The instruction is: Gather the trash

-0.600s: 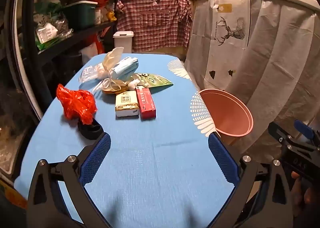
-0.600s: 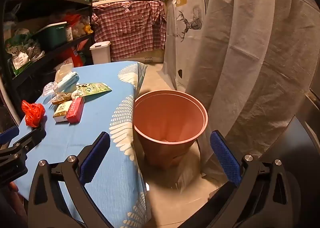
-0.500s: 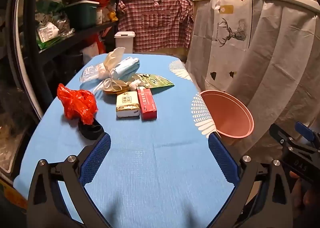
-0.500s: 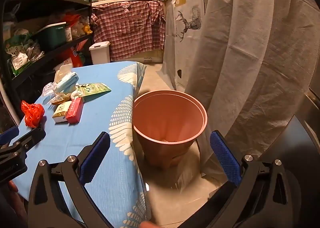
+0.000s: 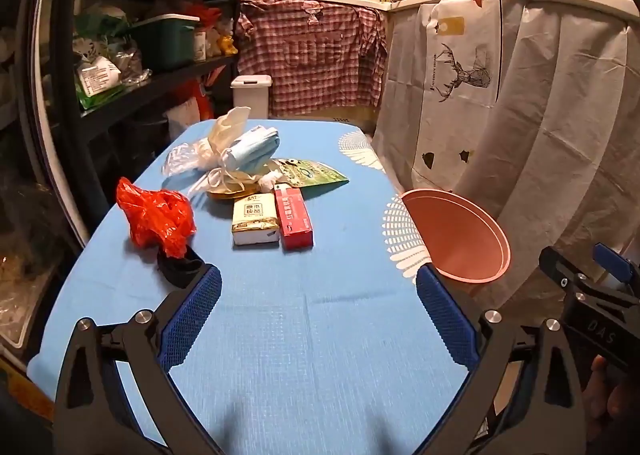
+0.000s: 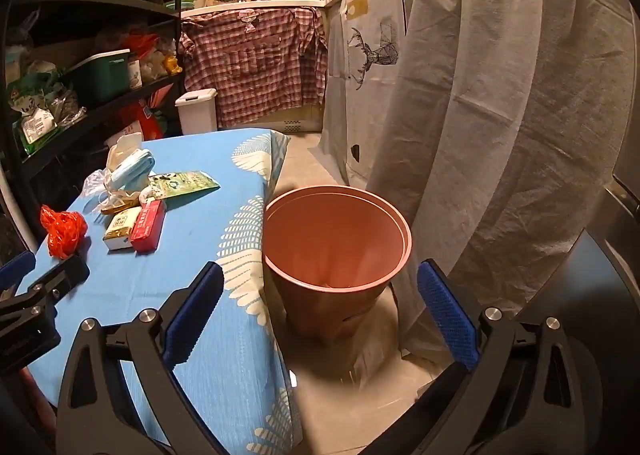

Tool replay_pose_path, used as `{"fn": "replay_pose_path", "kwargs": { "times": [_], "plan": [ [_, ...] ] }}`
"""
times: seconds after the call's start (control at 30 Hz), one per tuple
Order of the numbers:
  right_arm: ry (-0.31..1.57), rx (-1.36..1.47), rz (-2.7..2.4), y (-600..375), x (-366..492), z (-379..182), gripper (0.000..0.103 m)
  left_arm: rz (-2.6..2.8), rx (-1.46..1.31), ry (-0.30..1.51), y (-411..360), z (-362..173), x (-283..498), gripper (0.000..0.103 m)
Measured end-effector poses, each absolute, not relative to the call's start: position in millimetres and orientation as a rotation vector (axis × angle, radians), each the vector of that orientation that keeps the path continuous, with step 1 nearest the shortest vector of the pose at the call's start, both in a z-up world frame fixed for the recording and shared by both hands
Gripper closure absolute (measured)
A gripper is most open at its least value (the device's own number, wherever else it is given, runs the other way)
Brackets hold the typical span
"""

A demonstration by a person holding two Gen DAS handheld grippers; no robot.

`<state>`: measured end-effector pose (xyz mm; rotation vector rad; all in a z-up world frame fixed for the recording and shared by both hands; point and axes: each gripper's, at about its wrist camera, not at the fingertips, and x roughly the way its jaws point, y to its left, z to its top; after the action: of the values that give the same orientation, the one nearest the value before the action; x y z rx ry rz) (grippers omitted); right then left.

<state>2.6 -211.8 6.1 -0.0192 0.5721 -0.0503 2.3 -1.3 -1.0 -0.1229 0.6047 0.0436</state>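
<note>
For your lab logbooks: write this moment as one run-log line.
left gripper: open, empty | right gripper: open, empty | trash: on table | bin: on floor

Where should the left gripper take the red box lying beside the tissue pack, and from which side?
Probably the near end of the red box, from above and the camera side. It lies flat, long axis pointing away, its left side against the tissue pack, so open jaws of the left gripper would hardly span its width; gripping top-to-bottom seems easier.
</note>
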Motion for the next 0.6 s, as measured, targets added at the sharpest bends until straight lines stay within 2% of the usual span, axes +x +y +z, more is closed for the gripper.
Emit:
{"fn": "replay_pose_path", "kwargs": {
  "times": [0.6],
  "plan": [
    [0.557,-0.013,-0.064,-213.9,1.8,8.2,0.008,-0.014,-0.128,0.632,-6.5,-6.1,3.4,0.011]
  ]
}}
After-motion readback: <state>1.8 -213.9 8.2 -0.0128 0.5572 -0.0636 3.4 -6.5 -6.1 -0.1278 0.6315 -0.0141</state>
